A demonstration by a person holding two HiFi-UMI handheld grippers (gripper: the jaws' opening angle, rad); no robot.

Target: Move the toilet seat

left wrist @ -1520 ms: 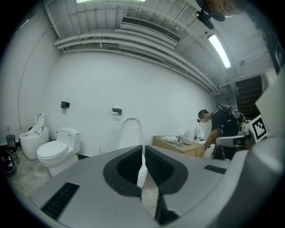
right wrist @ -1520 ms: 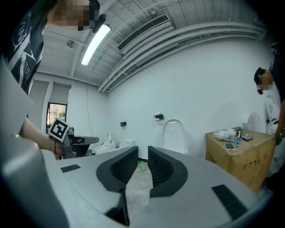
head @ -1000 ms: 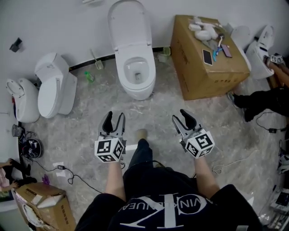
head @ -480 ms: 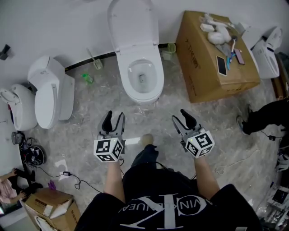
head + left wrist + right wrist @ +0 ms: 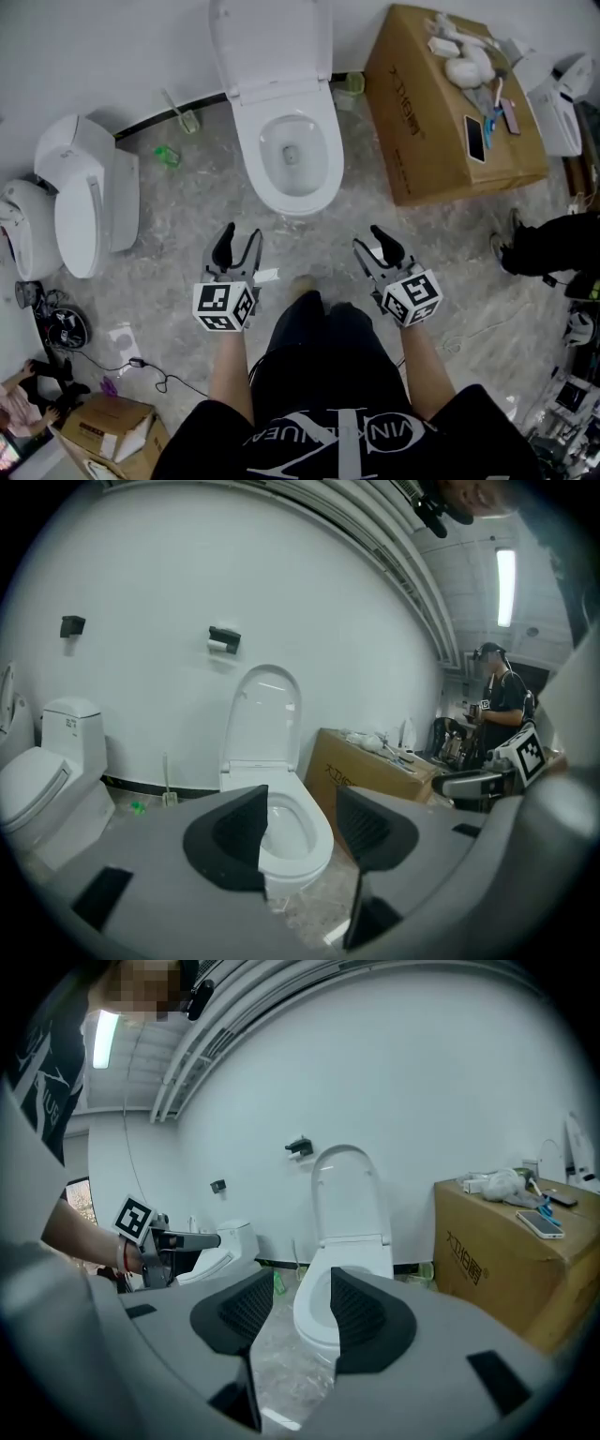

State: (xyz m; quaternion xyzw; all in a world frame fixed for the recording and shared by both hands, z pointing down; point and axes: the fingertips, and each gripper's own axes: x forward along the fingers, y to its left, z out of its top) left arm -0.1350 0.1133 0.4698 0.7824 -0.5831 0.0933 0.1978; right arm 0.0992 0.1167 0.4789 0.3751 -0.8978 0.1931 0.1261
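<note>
Plainly, neither tool had reached the toilet. The left tool (image 5: 237, 236) and the right tool (image 5: 372, 242) hung side by side over the marbled floor (image 5: 187, 244), short of the bowl (image 5: 289, 202). Each had its jaws spread and opening wider, with nothing between them but air. The toilet seat (image 5: 246, 150) appeared to lie flat on that bowl, with the lid (image 5: 272, 47) tipped up against the white wall (image 5: 112, 47) behind it.

Judging from that, the reach and the grip were yet to come, and the hazards lay there. The seat looked like glossy moulded plastic, thin at the rim. A shallow pinch near the front edge could slide off, and the seat would slam down on the bowl. Lifting it too briskly could knock it into the upright lid. The cardboard box (image 5: 441, 122) stood just beside the toilet on the right tool's side, with a phone (image 5: 474, 138) on top, so a wide swing there might catch its corner.
</note>
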